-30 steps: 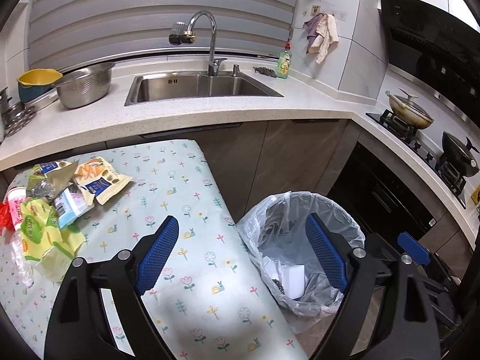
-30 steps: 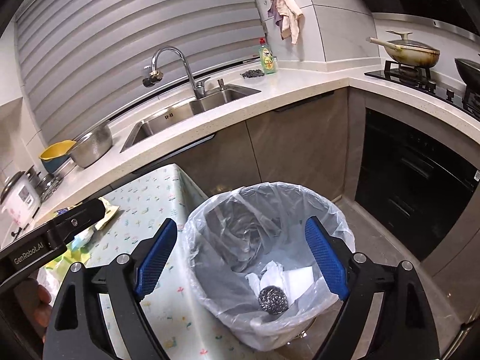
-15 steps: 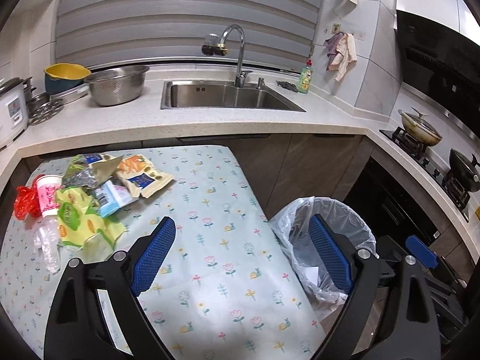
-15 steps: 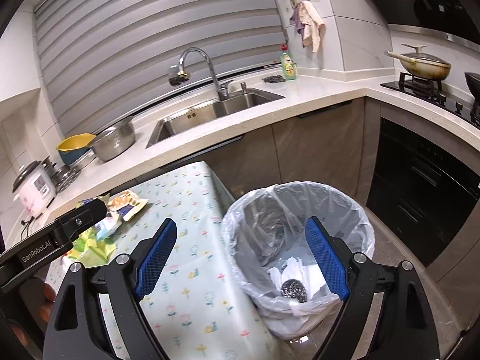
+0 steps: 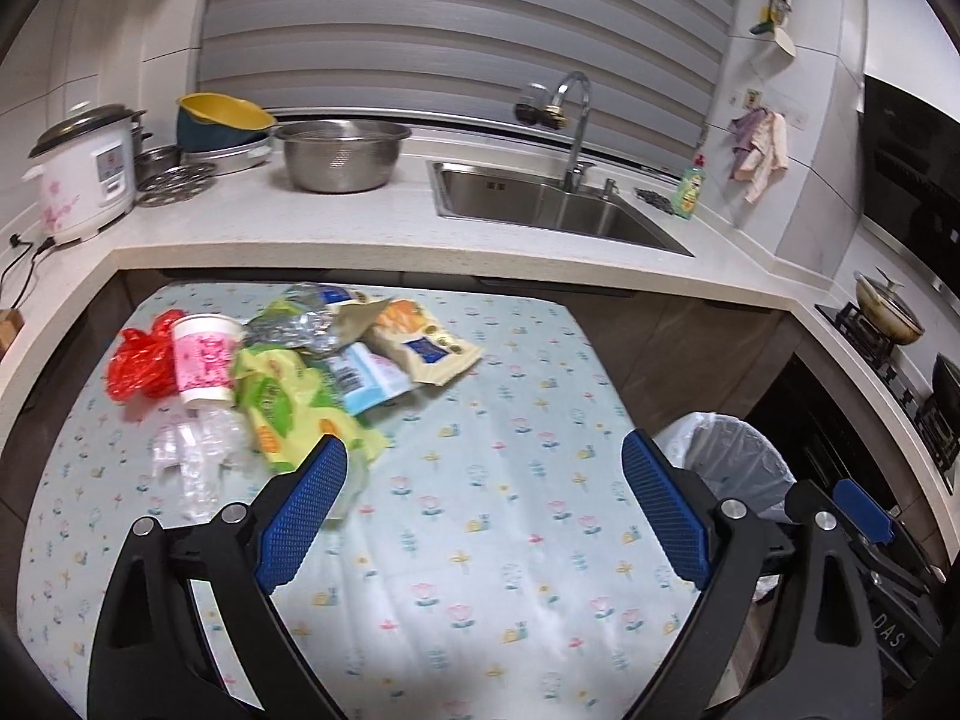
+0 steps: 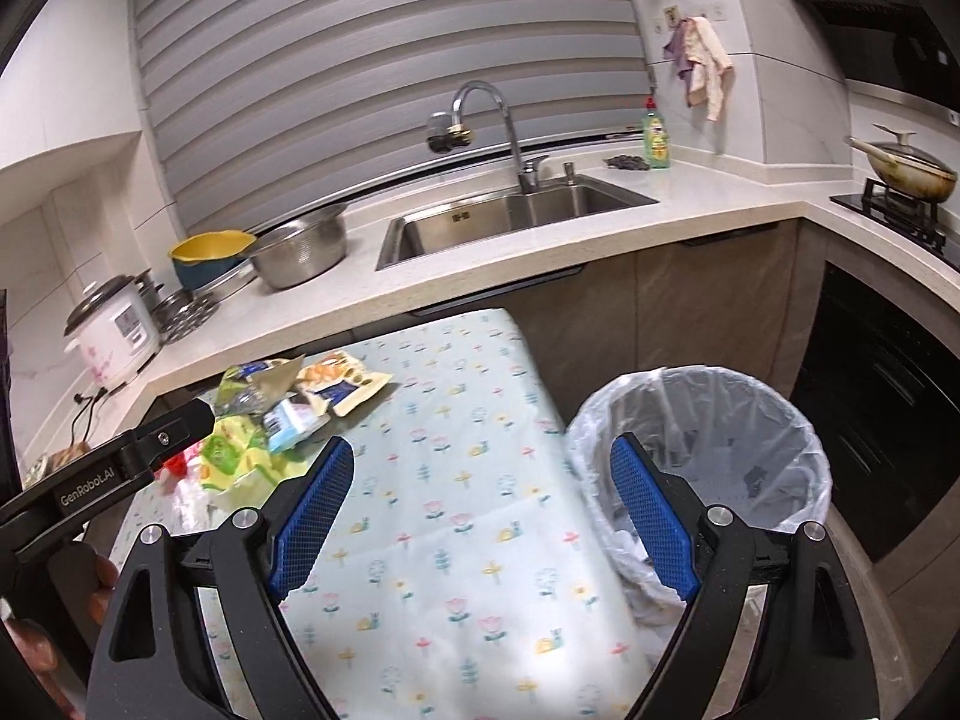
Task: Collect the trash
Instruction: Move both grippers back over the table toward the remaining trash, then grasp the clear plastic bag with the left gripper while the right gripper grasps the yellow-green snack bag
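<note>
Wrappers (image 5: 336,372) beside pink cup (image 5: 204,360)

light: you see even, bright indoor light | glare: soft shine on tablecloth (image 5: 480,540) | blur: slight smear on trash pile (image 5: 288,372) | edges: strong fisheye bending, dark corners

Pale flowered tablecloth (image 5: 480,480); red bag (image 5: 135,360); pink cup (image 5: 204,360).

bin (image 5: 735,456): lower half hidden behind the left gripper's finger
bin contents (image 6: 636,540): mostly hidden, unclear
clear plastic (image 5: 192,456): blurred, shape uncertain
person's hand (image 6: 99,588): cut off at the edge
</note>
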